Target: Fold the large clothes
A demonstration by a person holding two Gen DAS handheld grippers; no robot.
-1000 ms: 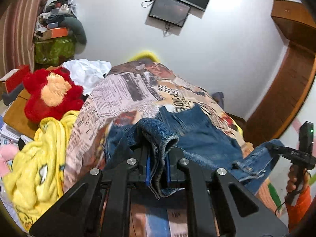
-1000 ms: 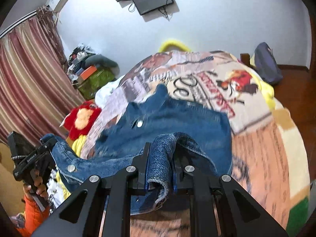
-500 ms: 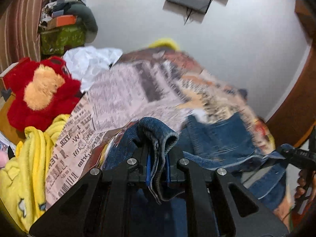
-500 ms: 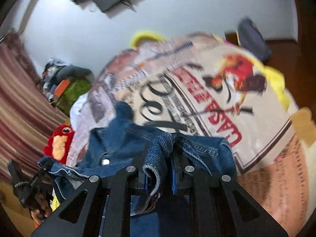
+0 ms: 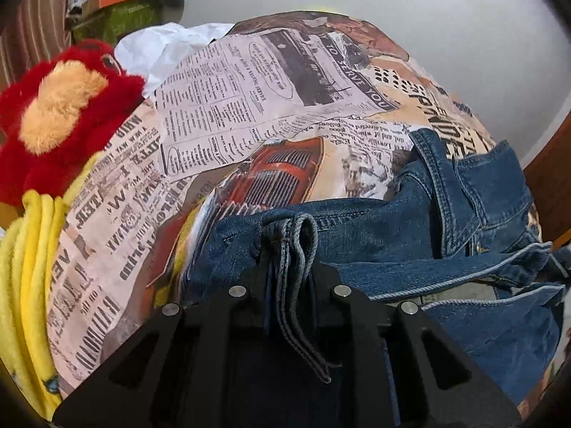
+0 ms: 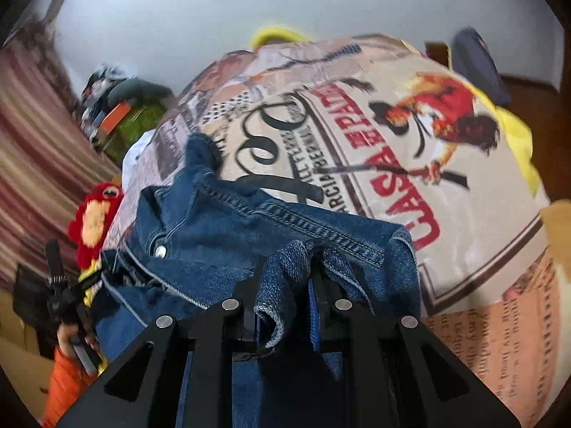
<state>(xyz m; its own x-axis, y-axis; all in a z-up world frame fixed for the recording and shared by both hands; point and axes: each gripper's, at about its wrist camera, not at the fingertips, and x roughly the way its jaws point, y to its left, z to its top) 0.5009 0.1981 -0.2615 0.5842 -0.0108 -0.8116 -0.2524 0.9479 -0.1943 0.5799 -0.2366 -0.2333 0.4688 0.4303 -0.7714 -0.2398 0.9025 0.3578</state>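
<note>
A blue denim jacket [image 5: 410, 235] lies bunched on a bed cover [image 5: 232, 107] printed with newspaper and poster pictures. My left gripper [image 5: 289, 267] has a folded hem of the jacket standing between its jaws, which are opening; the cloth still touches both pads. In the right wrist view the jacket [image 6: 249, 228] spreads over the cover [image 6: 392, 142], and my right gripper [image 6: 285, 274] is shut on a denim edge. The left gripper [image 6: 60, 296] shows there at the far left, held by a hand with an orange sleeve [image 6: 64, 378].
A red plush toy [image 5: 60, 107] and a yellow blanket [image 5: 25, 267] lie left of the bed. Behind them are white cloth [image 5: 160, 46] and a green box with clutter [image 5: 121, 18]. A striped curtain [image 6: 32, 142] hangs left; a dark bag [image 6: 474, 60] sits far right.
Both grippers have come down and forward with the jacket, now low over the bed cover. The denim has settled onto the bed, and the fold in the left jaws sits looser.
</note>
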